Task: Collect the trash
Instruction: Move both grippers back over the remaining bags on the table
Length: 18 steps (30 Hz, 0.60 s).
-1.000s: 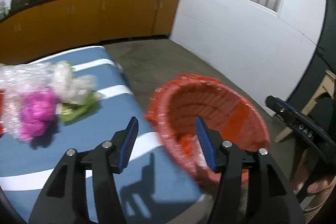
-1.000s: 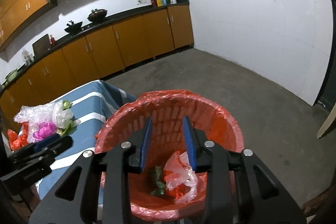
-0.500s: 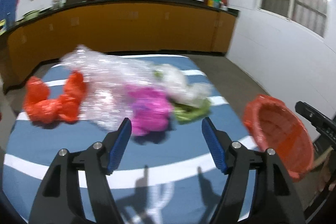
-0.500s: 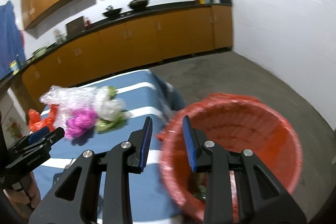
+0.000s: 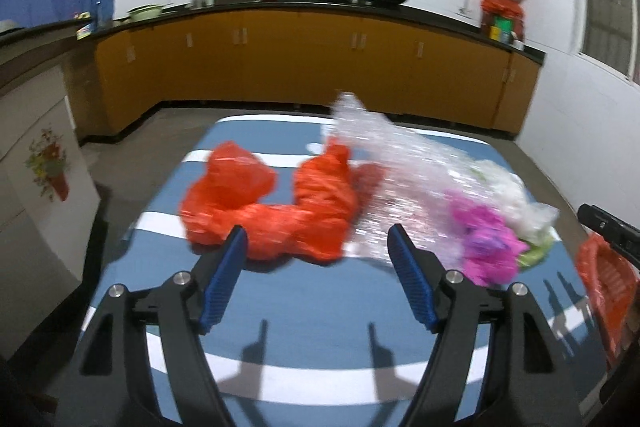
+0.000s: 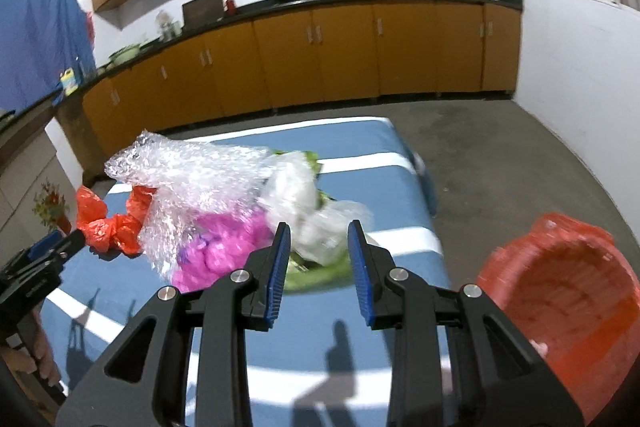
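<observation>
The left gripper (image 5: 316, 259) hovers with jaws spread and empty before the crumpled orange-red plastic bag (image 5: 272, 215) on the blue white-striped desk (image 5: 312, 315). The right gripper (image 6: 316, 259), jaws partly apart and grasping nothing, faces the clear bubble wrap (image 6: 192, 183), magenta bag (image 6: 224, 247) and what looks like whitish film (image 6: 304, 211); the red-lined bin (image 6: 560, 311) stands beside the desk.

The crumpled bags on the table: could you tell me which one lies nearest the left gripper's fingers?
The red bag, directly ahead of the left gripper; the pink and white bags lie off to its right.
</observation>
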Motion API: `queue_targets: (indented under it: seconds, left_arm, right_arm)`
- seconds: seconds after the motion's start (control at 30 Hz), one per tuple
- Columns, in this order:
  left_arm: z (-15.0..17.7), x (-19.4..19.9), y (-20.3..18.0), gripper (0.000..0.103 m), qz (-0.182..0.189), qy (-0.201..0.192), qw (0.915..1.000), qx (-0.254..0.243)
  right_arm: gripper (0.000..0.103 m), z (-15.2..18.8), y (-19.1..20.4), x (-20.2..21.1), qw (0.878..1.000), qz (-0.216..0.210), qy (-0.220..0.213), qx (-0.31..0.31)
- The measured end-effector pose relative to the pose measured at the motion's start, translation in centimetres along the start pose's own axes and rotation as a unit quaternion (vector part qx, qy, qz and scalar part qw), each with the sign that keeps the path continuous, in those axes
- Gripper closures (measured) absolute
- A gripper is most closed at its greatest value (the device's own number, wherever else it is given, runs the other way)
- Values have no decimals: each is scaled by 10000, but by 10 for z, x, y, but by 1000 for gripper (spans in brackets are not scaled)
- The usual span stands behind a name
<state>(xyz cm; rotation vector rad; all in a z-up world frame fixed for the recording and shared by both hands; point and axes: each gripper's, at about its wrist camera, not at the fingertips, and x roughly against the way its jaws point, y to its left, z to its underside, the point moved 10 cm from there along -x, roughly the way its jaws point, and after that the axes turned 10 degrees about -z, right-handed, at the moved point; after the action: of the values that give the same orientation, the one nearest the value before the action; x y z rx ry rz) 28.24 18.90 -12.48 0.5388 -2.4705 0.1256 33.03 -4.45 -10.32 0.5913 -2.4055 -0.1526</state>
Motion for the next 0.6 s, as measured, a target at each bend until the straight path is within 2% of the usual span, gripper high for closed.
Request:
queue_targets:
  seconds: [0.23, 0.37, 0.4, 0.43, 0.6]
  left_arm:
    - [-6, -22, 38, 32, -229, 114, 9996, 92]
    - [-8, -36, 42, 32, -224, 194, 9996, 42]
    - [-7, -39, 41, 32, -203, 217, 9996, 1]
    - [-8, -41, 40, 32, -182, 238, 9995, -45]
    - [-4, -65, 34, 37, -85, 467, 9986, -217]
  right_arm:
    - [72, 1, 6, -52, 9987, 120, 470, 173]
    - [72, 14, 9, -65, 9968, 65, 773, 183]
    - [74, 18, 11, -68, 9961, 63, 854, 227]
    - [86, 21, 11, -69, 9955, 70, 903, 261]
    - [93, 26, 15, -61, 9957, -46, 907, 197]
